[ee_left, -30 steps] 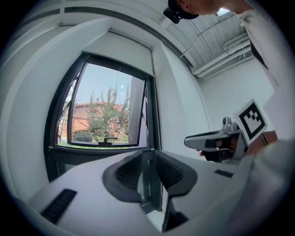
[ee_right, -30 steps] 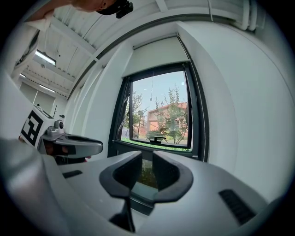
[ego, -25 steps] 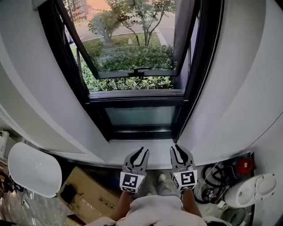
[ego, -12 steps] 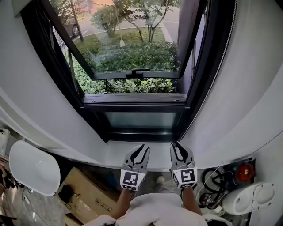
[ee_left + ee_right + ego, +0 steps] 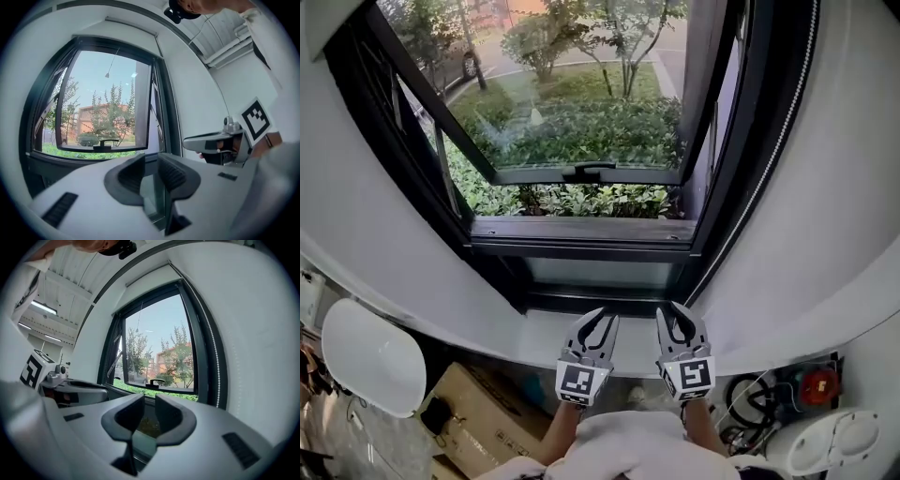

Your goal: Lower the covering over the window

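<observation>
Left tool (image 5: 607, 317) and right tool (image 5: 667, 309) gape empty facing the black-framed window (image 5: 581, 231), sash (image 5: 534, 175) swung open.

The window frame (image 5: 581, 246) looks matt dark metal — the wall (image 5: 834, 187) smooth, painted.

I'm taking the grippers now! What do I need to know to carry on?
Left gripper: jaws open, empty.
Right gripper: jaws open, empty.
Both hang side by side in front of the window, pointing at it.
Covering: not down; the glass is bare. The bead chain hangs at the window's right side, untouched.
Done: nothing yet.
Left: probably grip the chain and pull until the covering comes down.
</observation>
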Demonstrator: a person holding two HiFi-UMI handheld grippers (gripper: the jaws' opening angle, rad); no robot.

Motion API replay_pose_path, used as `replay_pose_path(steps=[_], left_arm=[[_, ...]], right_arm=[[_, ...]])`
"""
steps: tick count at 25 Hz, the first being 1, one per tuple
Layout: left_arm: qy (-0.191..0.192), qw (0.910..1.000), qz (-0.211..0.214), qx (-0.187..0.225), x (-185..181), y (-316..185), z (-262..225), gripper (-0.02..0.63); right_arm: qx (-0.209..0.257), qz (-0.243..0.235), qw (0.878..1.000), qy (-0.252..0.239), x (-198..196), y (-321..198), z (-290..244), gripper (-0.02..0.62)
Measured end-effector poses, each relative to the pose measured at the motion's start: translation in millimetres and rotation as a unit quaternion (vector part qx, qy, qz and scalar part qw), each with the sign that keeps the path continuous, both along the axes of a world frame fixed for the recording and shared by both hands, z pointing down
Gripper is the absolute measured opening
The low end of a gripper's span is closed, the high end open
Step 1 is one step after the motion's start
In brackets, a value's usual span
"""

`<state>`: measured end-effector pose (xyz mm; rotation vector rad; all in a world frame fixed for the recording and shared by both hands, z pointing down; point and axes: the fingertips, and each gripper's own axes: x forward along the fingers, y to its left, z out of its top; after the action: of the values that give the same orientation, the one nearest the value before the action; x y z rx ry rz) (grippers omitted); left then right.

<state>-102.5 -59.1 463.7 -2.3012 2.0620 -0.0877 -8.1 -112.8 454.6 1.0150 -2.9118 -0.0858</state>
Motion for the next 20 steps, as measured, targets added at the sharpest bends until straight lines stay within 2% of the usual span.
replay_pose_path(steps=[11, 20], left_arm=[[-0.009, 0.9998, -0.019, 0.004, 5.8, -43.1, -9.1, 0.089], [-0.018, 0.9997, 0.000, 0.017, 14.1, -71.4, -24.8, 0.089]], right_arm=[[-0.001, -0.025, 1.000, -0.010, -3.2, -41.1, -6.2, 0.066], [0.002, -0.013, 1.000, -0.017, 3.1, -60.3, -12.1, 0.066]])
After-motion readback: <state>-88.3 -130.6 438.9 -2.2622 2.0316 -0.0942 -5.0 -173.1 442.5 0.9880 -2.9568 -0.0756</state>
